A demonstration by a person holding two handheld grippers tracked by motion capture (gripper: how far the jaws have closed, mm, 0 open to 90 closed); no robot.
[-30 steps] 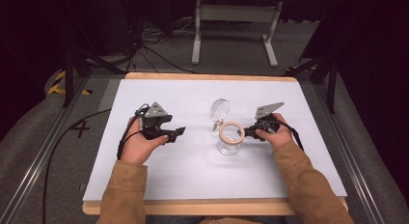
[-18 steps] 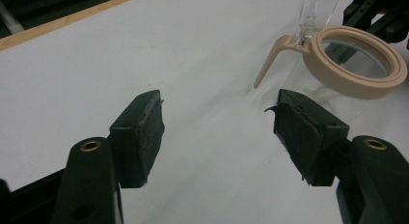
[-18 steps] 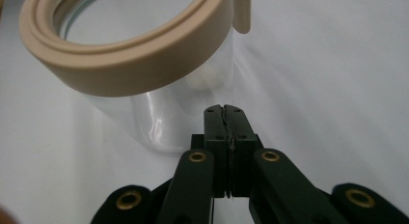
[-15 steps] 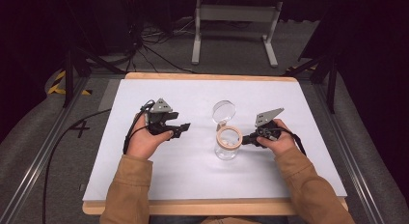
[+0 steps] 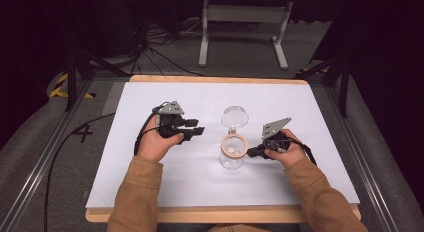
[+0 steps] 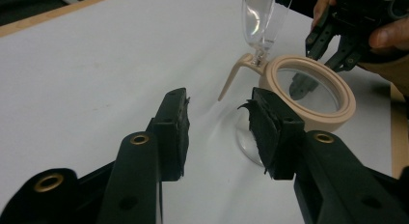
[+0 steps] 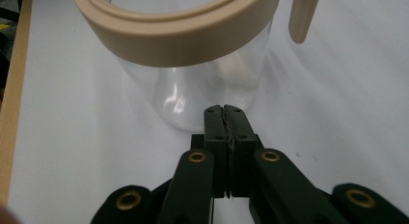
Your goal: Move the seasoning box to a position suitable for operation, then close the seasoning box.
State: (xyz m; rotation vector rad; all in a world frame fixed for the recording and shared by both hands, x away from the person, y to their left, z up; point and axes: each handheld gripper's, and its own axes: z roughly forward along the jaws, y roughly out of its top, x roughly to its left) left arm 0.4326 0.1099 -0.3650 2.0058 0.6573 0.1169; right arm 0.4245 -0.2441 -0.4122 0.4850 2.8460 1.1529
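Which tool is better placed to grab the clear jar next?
Left, probably. The left tool is open, aimed at the clear glass jar with the beige rim with a gap before it. The right tool sits nearer the jar wall, but its jaws are shut.

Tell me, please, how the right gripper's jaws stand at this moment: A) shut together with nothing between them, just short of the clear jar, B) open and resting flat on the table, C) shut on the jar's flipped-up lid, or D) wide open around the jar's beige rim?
A: in the right gripper view the right gripper has its jaws pressed together, empty, just before the clear jar.
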